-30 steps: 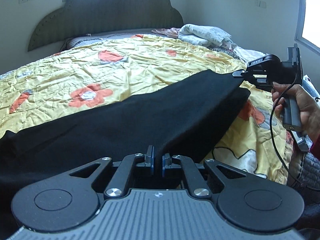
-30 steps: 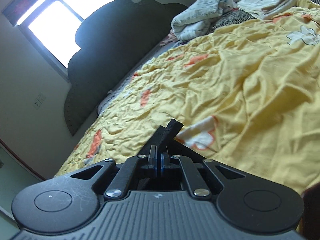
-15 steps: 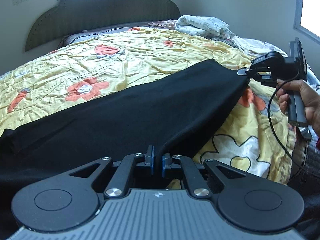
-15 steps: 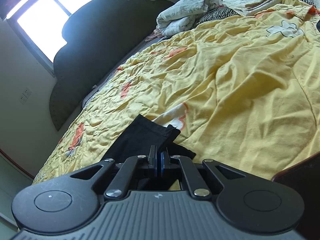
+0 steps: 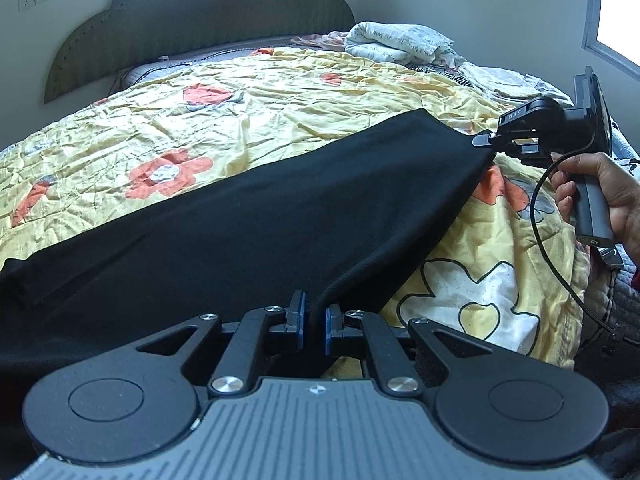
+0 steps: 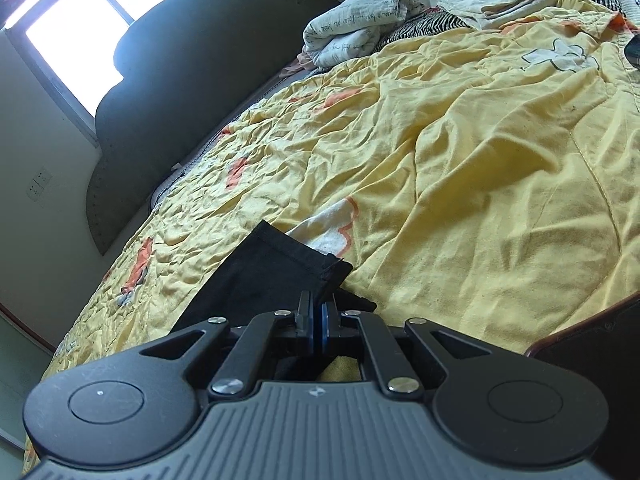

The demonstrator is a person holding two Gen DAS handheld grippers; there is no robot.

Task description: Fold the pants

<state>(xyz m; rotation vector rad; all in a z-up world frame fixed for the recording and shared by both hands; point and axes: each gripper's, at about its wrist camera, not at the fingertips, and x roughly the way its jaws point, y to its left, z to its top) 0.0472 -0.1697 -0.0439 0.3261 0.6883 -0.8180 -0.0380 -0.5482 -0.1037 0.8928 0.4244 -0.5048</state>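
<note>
Black pants [image 5: 248, 216] lie stretched across the yellow flowered bedspread [image 5: 248, 120], running from the left side to the right edge of the bed. My left gripper [image 5: 314, 314] is shut on the pants' near edge. My right gripper [image 6: 314, 314] is shut on the hem end of the pants [image 6: 276, 264]; it also shows in the left wrist view [image 5: 486, 140], held by a hand, pinching the far right corner.
A dark padded headboard [image 5: 200, 20] stands at the far end. Crumpled white and striped bedding [image 5: 400, 42] is piled at the far right; it also shows in the right wrist view [image 6: 360, 24]. A cable [image 5: 560, 264] hangs from the right gripper's handle.
The right gripper has pulled the hem end to the right and down, so the pants lie flatter and more stretched on the bed. Both grippers stay shut on the fabric.
</note>
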